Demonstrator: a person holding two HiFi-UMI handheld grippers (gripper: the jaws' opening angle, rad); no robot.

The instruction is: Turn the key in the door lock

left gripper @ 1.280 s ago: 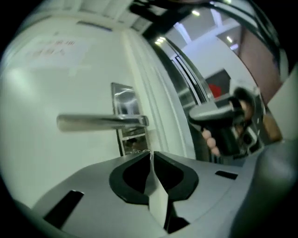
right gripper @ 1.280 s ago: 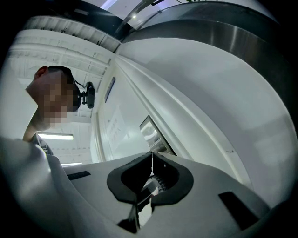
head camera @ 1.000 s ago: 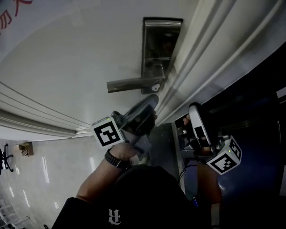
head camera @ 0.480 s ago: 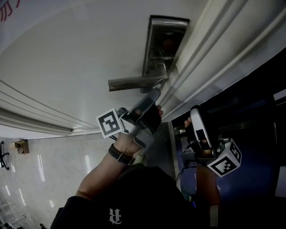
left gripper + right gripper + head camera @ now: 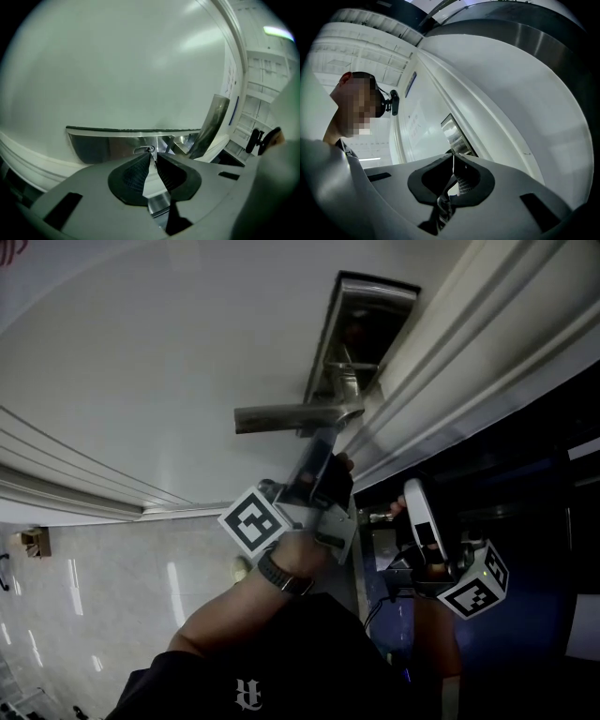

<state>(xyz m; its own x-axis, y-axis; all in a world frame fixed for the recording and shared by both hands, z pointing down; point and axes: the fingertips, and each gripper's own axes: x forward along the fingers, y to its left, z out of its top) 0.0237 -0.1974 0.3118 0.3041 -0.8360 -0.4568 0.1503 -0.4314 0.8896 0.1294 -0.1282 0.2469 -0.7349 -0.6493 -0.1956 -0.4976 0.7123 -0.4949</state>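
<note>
Nearest the person, the right claw (image 5: 410,487) hangs at 4 o'clock from the lock, beside the white door frame (image 5: 450,352). Its own view shows its pads (image 5: 465,174) closed to a thin seam with nothing between them.

Further on, a hand wearing a wristwatch (image 5: 277,573) holds the left claw (image 5: 325,440) up under the lever handle (image 5: 281,416). In the left gripper view its tips are pinched together on the key (image 5: 144,150). The key shows only as a small bright metal oval with a tiny ring at its 3 o'clock end, set against the lock plate (image 5: 103,145). There its long axis lies from 9 to 3 o'clock. The rest of it is covered by the pads, and the head view hides it behind the claw, so which way its blade points cannot be read.

The brushed-steel lock plate runs from 1 toward 7 o'clock in the head view. The lever points toward 9 o'clock across the pale door (image 5: 169,352). The plate's face is dim and its lower end is covered.
</note>
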